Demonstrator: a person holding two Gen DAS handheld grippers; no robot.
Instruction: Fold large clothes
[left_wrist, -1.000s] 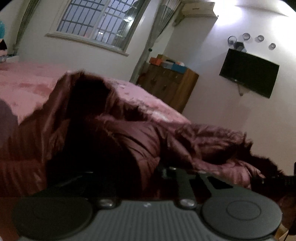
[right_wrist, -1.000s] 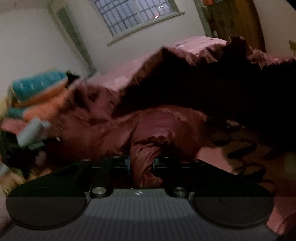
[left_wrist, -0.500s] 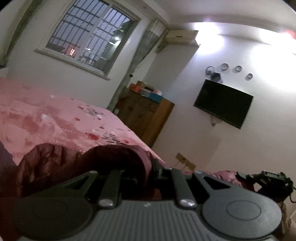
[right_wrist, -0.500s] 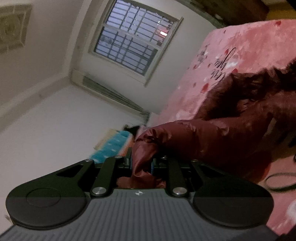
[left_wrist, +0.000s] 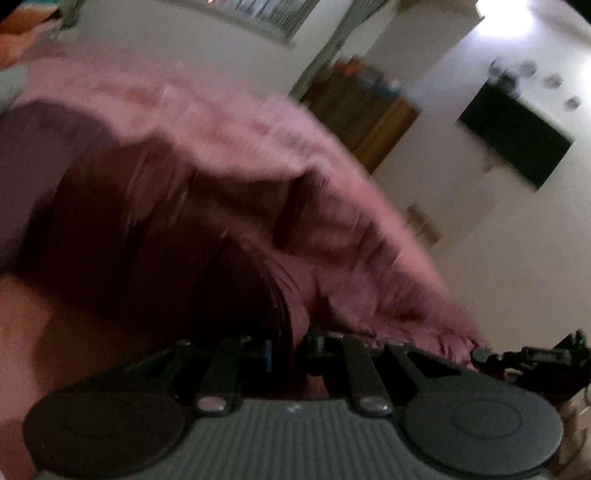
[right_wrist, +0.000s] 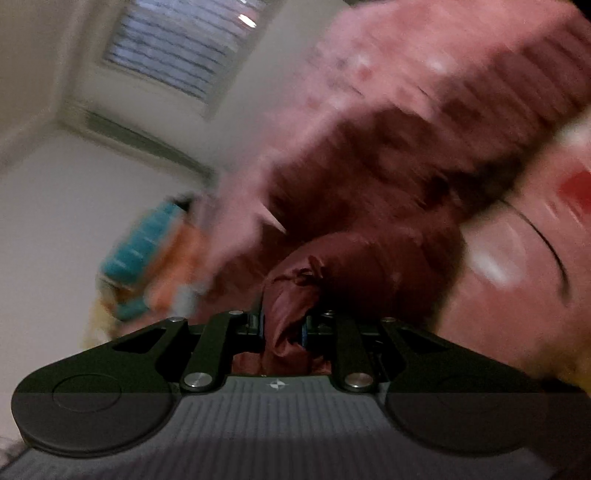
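While both views were smeared by blur, these facts could be read:

Garments: one dark maroon padded jacket (right_wrist: 369, 206), shiny, quilted in narrow stripes.
Grippers: two, one per view; a piece of dark hardware (left_wrist: 532, 358) showed at 3 o'clock in the left view, too blurred to identify.
Left gripper (left_wrist: 290, 350): jaws drawn nearly together on a thin fold of the jacket (left_wrist: 147, 229), which rose from between them toward 11 o'clock.
Right gripper (right_wrist: 282, 332): jaws narrow, clamped on a bunched, creased wad of the jacket, which swelled from between them toward 1 o'clock.
Jacket's place: spread over the pink bed (left_wrist: 258, 122), its bulk just ahead of each gripper.
Jacket's look: deep wine red, glossy at the pinched wad, almost black in shadow in the left view.
Bed: one, its pink cover printed with red and dark marks.
Windows: one barred window (right_wrist: 177, 55) at 11 o'clock in the right view.
Other furniture: one wooden cabinet (left_wrist: 369, 114) and one dark wall screen (left_wrist: 517, 136), at 1 and 2 o'clock in the left view.
Folded pile: teal and orange cloths (right_wrist: 147, 258) at 9 o'clock in the right view, count unclear.
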